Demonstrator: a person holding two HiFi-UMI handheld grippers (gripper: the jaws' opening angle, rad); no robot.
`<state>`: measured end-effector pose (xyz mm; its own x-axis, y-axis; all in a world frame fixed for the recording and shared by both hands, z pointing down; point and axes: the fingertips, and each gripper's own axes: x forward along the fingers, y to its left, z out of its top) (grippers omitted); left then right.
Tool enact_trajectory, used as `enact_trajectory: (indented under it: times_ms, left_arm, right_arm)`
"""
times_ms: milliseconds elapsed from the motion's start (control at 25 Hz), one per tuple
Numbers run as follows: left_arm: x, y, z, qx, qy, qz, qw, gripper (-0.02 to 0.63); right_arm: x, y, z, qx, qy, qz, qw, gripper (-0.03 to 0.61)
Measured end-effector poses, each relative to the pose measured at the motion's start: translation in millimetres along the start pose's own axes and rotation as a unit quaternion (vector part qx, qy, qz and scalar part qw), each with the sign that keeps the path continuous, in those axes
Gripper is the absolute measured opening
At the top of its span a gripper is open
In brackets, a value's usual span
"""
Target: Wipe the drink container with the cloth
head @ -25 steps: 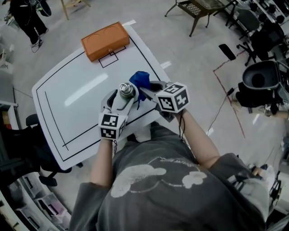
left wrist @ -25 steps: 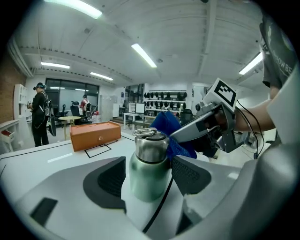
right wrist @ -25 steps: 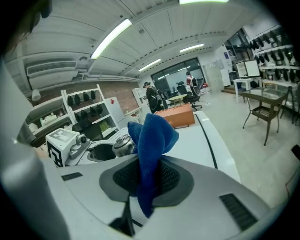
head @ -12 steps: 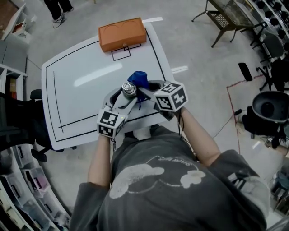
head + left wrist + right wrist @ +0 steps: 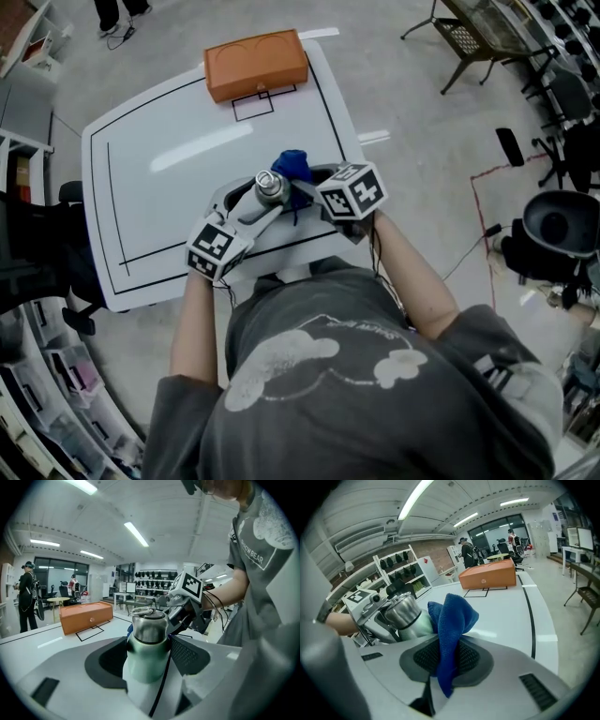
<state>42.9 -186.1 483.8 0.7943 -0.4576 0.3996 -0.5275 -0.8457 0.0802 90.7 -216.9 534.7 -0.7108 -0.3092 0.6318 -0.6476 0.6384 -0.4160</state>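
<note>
a: where is the drink container now?

b: it stands upright between the jaws of our left gripper. the pads press on its pale green body from both sides, just under the steel shoulder, so we are holding it. it is lifted a little over the near edge of the tabletop, as far as we can judge.

a: and the cloth?

b: our right gripper pinches it in a fold between its pads. the free blue part stands up in front of that gripper and seems to touch the container's shoulder, on the side away from our left gripper.

a: how do we think the container will handle?

b: it looks like metal, so stiff and not fragile, but smooth. we judge it can slip or turn in the pads when the cloth pushes on it. the best hold is around the body, where we have it, not at the thin ring on the lid.

a: and the cloth?

b: soft, light and limp. it bends over the shape easily, but only the part near the pads can press with force.

a: how many things do we count?

b: one drink container, one cloth, two grippers. there is also one orange box far ahead of both grippers, at the far edge of the tabletop.
</note>
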Motion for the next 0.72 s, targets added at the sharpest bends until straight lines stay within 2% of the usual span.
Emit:
enact_trajectory:
  times_ms: [200, 440, 560, 720]
  left_arm:
    - [-1, 3, 0, 0.028, 0.006, -0.070, 0.9972, 0.284]
    - [-4, 4, 1, 0.058, 0.013, -0.143, 0.9879, 0.284]
    - [-4, 4, 2, 0.064, 0.011, -0.158, 0.9853, 0.285]
    - [-4, 2, 4, 0.052, 0.006, -0.149, 0.9874, 0.289]
  right_arm:
    - [10, -5, -7, 0.010, 0.023, -0.020, 0.999, 0.060]
    - [19, -8, -9, 0.009, 0.050, -0.042, 0.998, 0.058]
    - [19, -9, -10, 0.009, 0.057, -0.053, 0.997, 0.058]
    - [16, -9, -9, 0.013, 0.056, -0.054, 0.997, 0.060]
